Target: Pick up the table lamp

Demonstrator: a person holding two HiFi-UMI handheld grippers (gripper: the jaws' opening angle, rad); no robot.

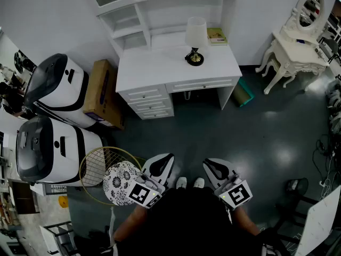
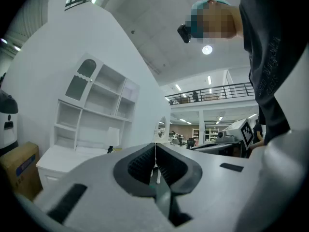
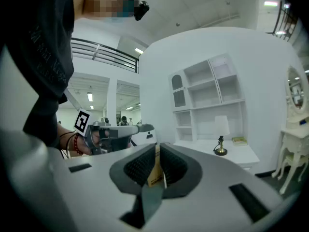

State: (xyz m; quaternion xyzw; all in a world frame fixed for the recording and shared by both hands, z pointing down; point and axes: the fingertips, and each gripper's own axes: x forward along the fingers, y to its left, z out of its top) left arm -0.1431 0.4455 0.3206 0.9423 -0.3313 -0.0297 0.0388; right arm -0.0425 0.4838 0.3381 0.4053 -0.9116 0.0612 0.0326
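The table lamp [image 1: 195, 40], with a white shade on a dark and brass stem and round base, stands upright on the white desk [image 1: 154, 68], towards its back right. It is small and far off in the left gripper view, the lamp [image 2: 113, 138], and clearer at the right in the right gripper view, the lamp [image 3: 221, 134]. My left gripper [image 1: 165, 160] and right gripper [image 1: 209, 165] are held side by side close to my body, well short of the desk. The left gripper [image 2: 155, 148] and the right gripper [image 3: 158, 149] are both shut with nothing between the jaws.
Two white-and-black machines [image 1: 56, 89] and a cardboard box [image 1: 101, 92] stand left of the desk. A racket [image 1: 101, 167] and a patterned disc [image 1: 120, 181] lie by my left side. A white vanity with oval mirror [image 1: 295, 47] stands at the right. A book [image 1: 216, 35] lies behind the lamp.
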